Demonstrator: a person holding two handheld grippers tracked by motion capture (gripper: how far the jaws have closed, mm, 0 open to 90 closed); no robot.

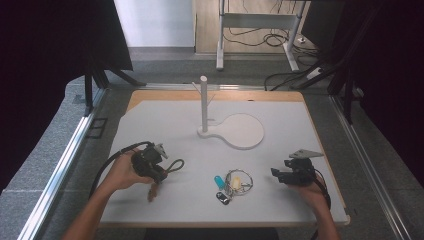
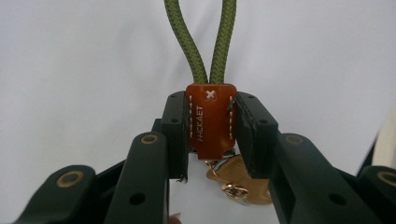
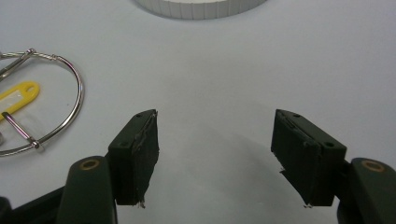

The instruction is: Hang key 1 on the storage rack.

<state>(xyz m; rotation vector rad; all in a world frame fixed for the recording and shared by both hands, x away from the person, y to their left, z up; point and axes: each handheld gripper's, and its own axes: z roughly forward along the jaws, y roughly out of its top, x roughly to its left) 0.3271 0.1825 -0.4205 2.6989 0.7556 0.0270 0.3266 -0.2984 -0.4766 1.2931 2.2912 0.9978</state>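
Two grippers on white counter [image 1: 165, 120] | left gripper [image 2: 212, 128]: fingers pinching brown leather tab [image 2: 211, 119] of green cord loop [image 2: 201, 37], cord running straight ahead beyond fingers, brass hardware below partly hidden | right gripper [image 3: 215, 149]: fingers spread, empty | key ring [image 1: 238, 182] between grippers, nearer right | peg stand [image 1: 204, 107] farther back, centre.
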